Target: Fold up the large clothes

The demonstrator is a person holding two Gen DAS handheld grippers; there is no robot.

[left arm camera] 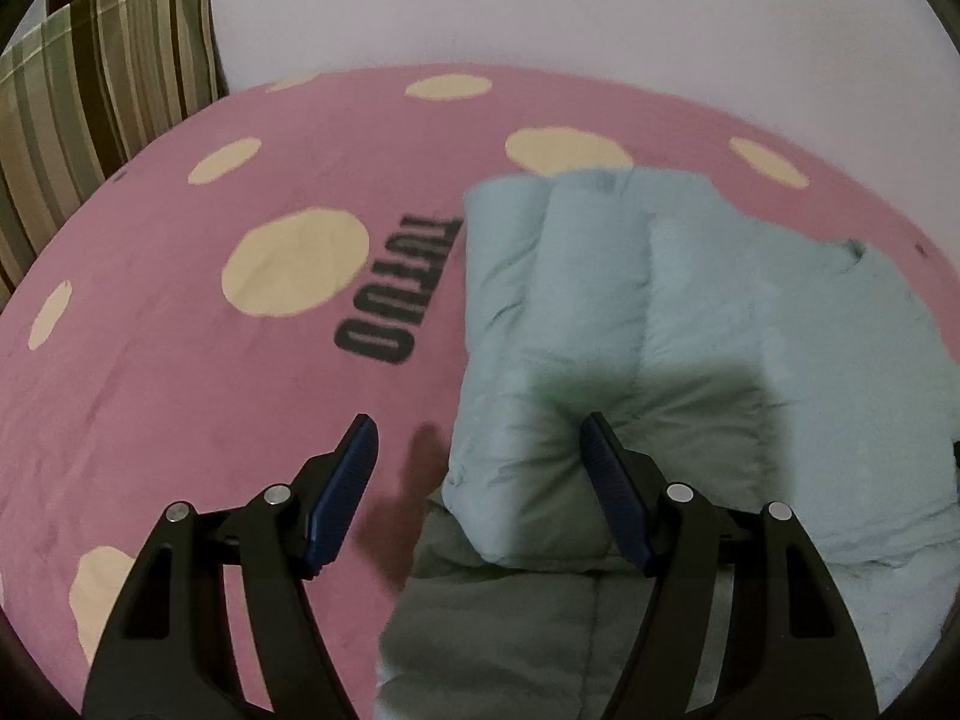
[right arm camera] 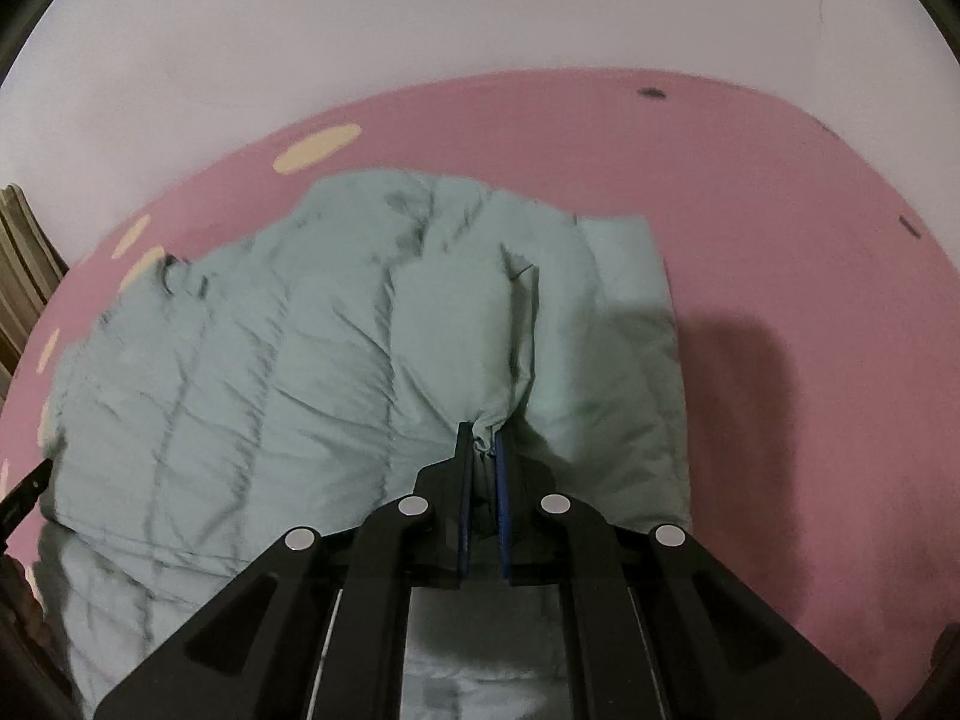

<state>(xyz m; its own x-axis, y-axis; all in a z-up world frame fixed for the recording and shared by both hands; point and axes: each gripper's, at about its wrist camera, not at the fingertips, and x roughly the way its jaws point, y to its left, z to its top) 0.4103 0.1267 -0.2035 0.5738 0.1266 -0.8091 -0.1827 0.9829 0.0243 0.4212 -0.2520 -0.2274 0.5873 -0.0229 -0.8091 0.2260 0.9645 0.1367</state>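
Note:
A pale green quilted puffer jacket (left arm camera: 660, 330) lies on a pink bed sheet (left arm camera: 180, 390) with cream spots. In the left wrist view a sleeve or side panel is folded over the body. My left gripper (left arm camera: 480, 438) is open and empty, its blue pads above the jacket's left edge. In the right wrist view the jacket (right arm camera: 270, 372) spreads to the left. My right gripper (right arm camera: 483, 438) is shut on a pinched fold of the jacket's fabric near its right side.
A striped pillow (left arm camera: 102, 90) stands at the bed's far left corner against a white wall (left arm camera: 540, 0). Black lettering (left arm camera: 396, 294) is printed on the sheet. Bare pink sheet (right arm camera: 810, 300) lies right of the jacket.

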